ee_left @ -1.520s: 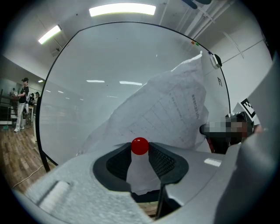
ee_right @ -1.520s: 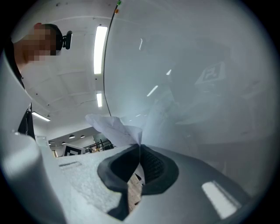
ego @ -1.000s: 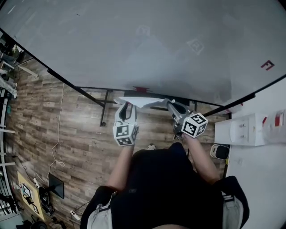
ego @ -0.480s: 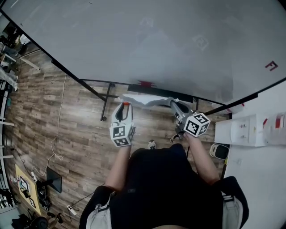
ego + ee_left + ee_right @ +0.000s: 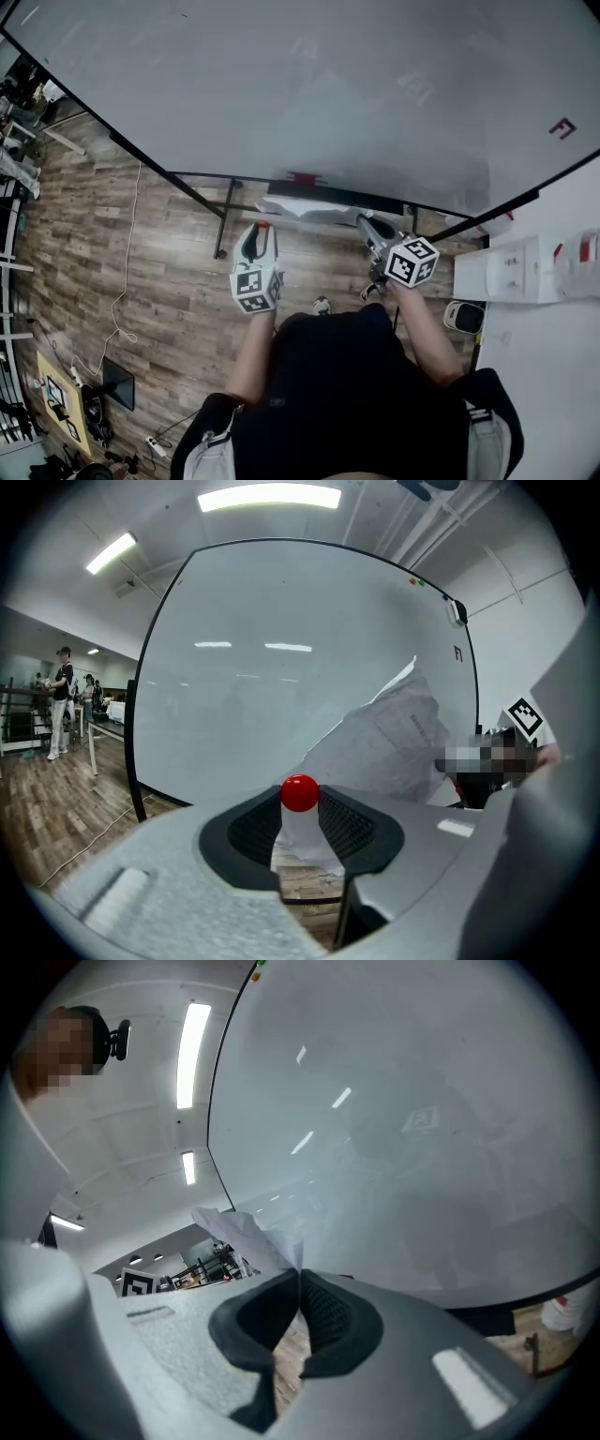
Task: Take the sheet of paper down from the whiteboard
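Observation:
The white sheet of paper (image 5: pixel 314 207) hangs crumpled just in front of the whiteboard (image 5: pixel 328 84), low down near its tray. My right gripper (image 5: pixel 364 223) is shut on the sheet's right edge; in the right gripper view the paper (image 5: pixel 246 1232) rises out of the closed jaws (image 5: pixel 298 1283). My left gripper (image 5: pixel 261 230) is a little left of the sheet and apart from it. It is shut on a small red-headed magnet pin (image 5: pixel 300 794). In the left gripper view the sheet (image 5: pixel 394 747) hangs beyond the jaws, to the right.
The whiteboard's black stand leg (image 5: pixel 220 225) stands on the wooden floor (image 5: pixel 141 272). A red item (image 5: pixel 302 178) lies on the board's tray. A white cabinet (image 5: pixel 525 272) stands at the right. People (image 5: pixel 61 700) stand far off at the left.
My left gripper has drawn back from the sheet's left edge with the red-headed pin in its jaws. The sheet now hangs from the right gripper alone, which has stayed put.

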`<state>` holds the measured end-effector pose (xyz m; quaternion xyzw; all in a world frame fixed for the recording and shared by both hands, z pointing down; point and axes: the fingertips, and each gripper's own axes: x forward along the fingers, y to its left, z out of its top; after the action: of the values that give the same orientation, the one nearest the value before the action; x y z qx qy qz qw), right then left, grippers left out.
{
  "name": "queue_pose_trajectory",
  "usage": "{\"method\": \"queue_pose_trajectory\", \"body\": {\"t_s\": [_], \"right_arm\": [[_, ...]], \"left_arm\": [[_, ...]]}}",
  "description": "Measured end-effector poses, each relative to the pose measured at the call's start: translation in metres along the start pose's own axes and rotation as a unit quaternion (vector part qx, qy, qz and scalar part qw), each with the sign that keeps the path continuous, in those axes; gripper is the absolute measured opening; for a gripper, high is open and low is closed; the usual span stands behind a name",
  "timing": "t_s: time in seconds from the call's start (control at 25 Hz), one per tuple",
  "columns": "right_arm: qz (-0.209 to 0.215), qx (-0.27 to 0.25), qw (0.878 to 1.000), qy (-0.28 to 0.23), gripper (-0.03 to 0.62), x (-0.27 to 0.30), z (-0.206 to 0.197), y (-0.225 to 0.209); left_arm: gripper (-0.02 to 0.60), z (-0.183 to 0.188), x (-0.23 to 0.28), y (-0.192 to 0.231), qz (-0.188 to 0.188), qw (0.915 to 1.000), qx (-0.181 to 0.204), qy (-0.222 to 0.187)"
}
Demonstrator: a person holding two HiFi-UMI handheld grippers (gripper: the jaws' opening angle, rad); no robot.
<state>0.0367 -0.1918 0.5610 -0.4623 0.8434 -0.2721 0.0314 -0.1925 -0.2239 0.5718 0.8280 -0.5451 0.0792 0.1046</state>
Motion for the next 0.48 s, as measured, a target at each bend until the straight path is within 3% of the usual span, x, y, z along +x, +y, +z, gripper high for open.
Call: {"method": "queue_pose_trajectory", "body": {"t_s": [0.48], "right_arm": [[-0.003,-0.001,1.0,-0.005,0.006,-0.012,-0.004,0.004]], "left_arm": [[0.132,-0.001,-0.007,-0.008,-0.008,1.0,-0.004,-0.004]]}}
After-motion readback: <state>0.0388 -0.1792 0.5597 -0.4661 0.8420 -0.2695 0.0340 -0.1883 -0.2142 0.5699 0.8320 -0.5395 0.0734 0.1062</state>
